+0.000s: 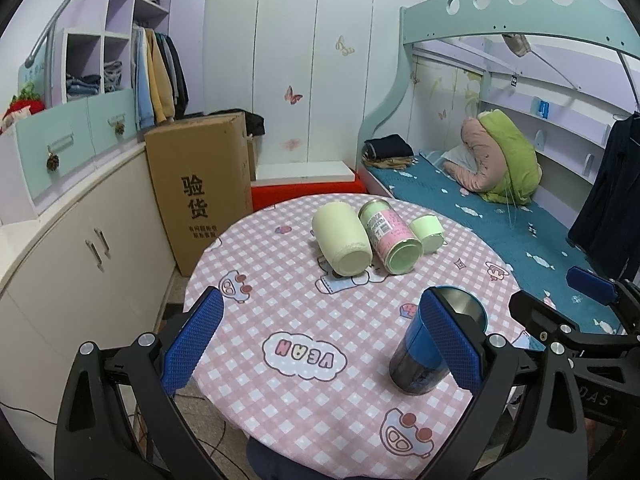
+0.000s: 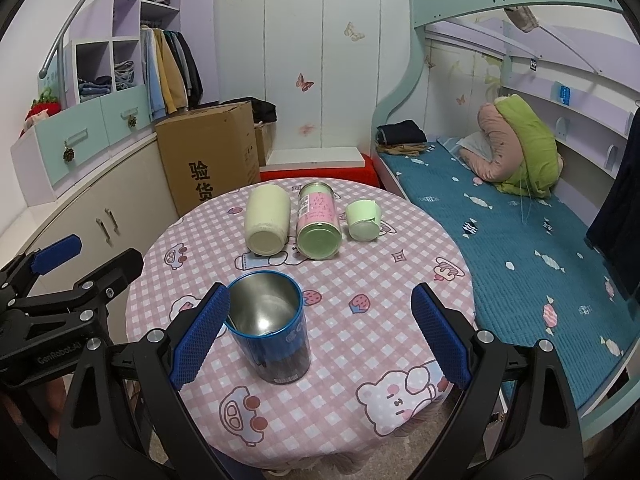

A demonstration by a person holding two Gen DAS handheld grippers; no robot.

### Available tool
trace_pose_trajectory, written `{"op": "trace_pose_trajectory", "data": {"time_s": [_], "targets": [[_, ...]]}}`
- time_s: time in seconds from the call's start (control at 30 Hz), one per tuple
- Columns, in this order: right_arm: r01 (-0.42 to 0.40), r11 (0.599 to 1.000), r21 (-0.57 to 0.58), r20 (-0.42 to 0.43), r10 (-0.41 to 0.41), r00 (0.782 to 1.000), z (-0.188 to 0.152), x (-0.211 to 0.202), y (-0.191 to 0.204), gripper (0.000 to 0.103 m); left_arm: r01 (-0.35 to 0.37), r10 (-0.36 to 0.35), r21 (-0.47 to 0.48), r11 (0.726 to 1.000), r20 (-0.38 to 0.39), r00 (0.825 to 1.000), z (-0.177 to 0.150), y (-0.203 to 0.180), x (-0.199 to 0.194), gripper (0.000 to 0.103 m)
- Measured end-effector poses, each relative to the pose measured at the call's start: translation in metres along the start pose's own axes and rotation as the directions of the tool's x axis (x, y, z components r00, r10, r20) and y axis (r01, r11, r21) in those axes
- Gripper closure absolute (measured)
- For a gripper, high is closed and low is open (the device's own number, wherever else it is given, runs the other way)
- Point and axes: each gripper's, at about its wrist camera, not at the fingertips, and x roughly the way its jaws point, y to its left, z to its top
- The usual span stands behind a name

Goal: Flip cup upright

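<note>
A blue cup with a steel inside (image 2: pixel 269 328) stands upright on the round table (image 2: pixel 360 280), mouth up; it also shows in the left wrist view (image 1: pixel 430 344), partly behind my left gripper's right finger. Three cups lie on their sides at the far side: a cream cup (image 2: pixel 267 219), a pink-and-green cup (image 2: pixel 318 222) and a small green cup (image 2: pixel 362 220). My left gripper (image 1: pixel 322 348) is open and empty over the table's near edge. My right gripper (image 2: pixel 320 336) is open and empty, its left finger beside the blue cup.
A cardboard box (image 1: pixel 200 184) and low cabinets (image 1: pixel 80 248) stand left of the table. A bed with a blue cover (image 2: pixel 520 232) runs along the right. A red stool with a white board (image 1: pixel 304 184) sits behind the table.
</note>
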Motion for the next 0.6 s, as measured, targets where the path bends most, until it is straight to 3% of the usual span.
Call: {"op": "trace_pose_trajectory", "data": {"time_s": [0.6], "targets": [[-0.001, 1.000, -0.001, 0.000, 0.001, 1.000, -0.0006, -0.0012, -0.0004, 0.010, 0.011, -0.011, -0.004, 1.000, -0.008, 1.000, -0.0019, 0.0011, 0.0008, 0.008]]}}
